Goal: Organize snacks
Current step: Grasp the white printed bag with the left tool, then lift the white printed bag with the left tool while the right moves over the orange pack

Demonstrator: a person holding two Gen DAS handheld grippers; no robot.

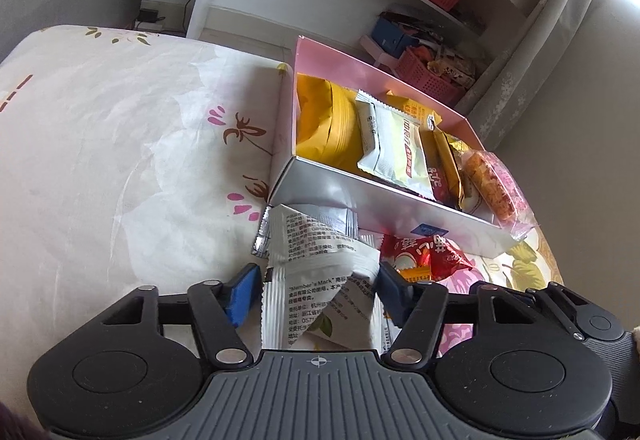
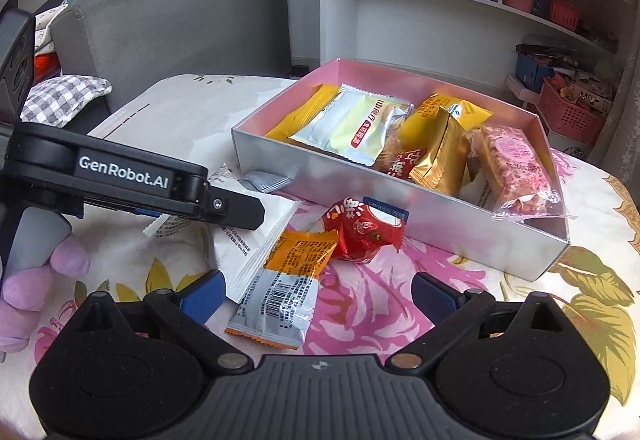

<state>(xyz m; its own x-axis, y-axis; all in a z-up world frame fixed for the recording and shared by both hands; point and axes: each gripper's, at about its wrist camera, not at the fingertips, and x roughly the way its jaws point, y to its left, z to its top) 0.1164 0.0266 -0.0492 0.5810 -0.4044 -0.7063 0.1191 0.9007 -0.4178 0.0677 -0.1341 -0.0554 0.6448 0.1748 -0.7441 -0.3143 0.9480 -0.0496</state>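
A silver box with a pink inside [image 1: 320,188] [image 2: 320,176] stands on the flowered cloth and holds several snack packs. My left gripper [image 1: 316,288] is shut on a white snack pack [image 1: 320,280] in front of the box; the pack also shows in the right wrist view [image 2: 256,240] under the left gripper's fingers [image 2: 236,212]. My right gripper [image 2: 316,292] is open over an orange and grey pack [image 2: 288,288]. A red wrapped snack [image 2: 360,232] [image 1: 424,252] lies beside the box. A small grey sachet [image 2: 264,182] [image 1: 316,218] lies against the box.
A white shelf unit [image 2: 460,0] with pink baskets [image 2: 572,116] stands behind the table. A grey sofa [image 2: 180,16] with cushions is at the back left. The cloth [image 1: 120,140] left of the box is bare.
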